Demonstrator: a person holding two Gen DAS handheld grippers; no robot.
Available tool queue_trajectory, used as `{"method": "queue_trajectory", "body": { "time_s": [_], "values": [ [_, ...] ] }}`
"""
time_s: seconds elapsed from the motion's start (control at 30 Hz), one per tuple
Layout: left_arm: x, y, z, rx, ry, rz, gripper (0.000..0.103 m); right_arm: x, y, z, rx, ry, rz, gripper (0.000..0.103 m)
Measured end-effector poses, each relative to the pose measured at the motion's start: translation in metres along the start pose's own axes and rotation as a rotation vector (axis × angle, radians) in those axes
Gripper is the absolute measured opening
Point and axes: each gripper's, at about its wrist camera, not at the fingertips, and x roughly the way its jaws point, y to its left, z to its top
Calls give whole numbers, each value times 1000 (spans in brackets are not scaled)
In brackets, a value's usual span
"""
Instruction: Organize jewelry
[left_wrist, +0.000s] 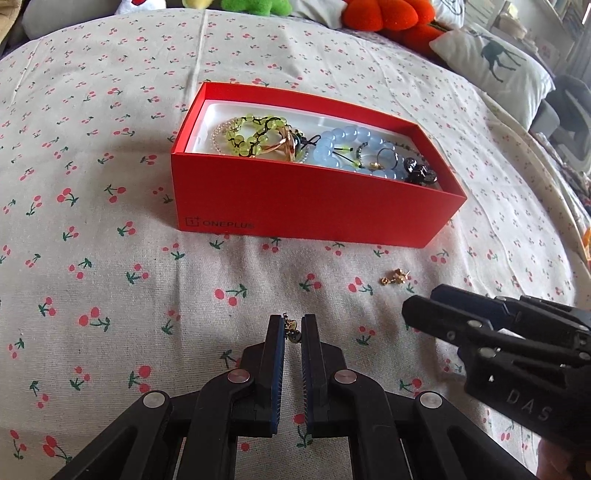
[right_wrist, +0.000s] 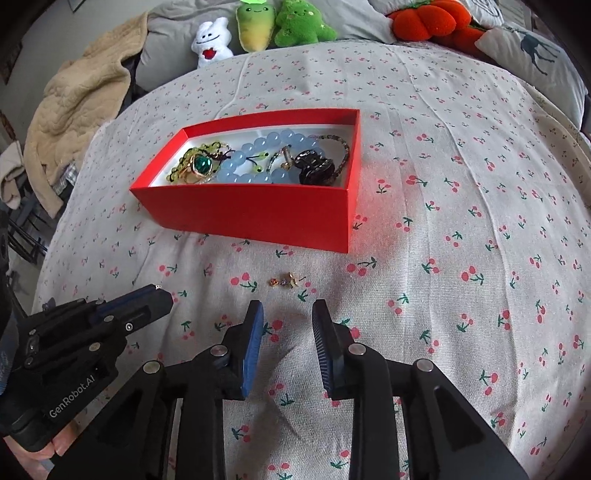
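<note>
Between the left gripper (left_wrist: 293, 325) fingers — nearly shut — sits a small earring (left_wrist: 292, 329); right gripper (right_wrist: 288, 314) fingers spread, empty.

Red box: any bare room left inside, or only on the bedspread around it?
The red box is crowded: blue bead bracelet, green ring, dark clip. Bare bedspread lies right of it, and in front except by the gold earring.

left gripper (left_wrist: 293, 325) jaws pinched, right gripper (right_wrist: 287, 312) jaws apart
</note>
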Motion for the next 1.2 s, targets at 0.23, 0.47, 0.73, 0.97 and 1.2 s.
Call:
{"method": "queue_trajectory", "body": {
  "time_s": [0.23,0.47,0.73,0.97,1.2],
  "values": [
    [0,6,-1,-17,3,6,4,8,6,0,-25,9,-5,47],
    [1,6,-1,-13,6,3,4,14,11,0,-50,-11,-40,47],
    [3,8,-1,-20,15,9,4,20,14,2,-80,-28,-80,47],
    [2,9,-2,-28,16,8,4,22,15,4,-83,-37,-88,46],
    [2,9,-3,-24,19,11,4,23,10,7,-60,-51,-103,28]
  ]
}}
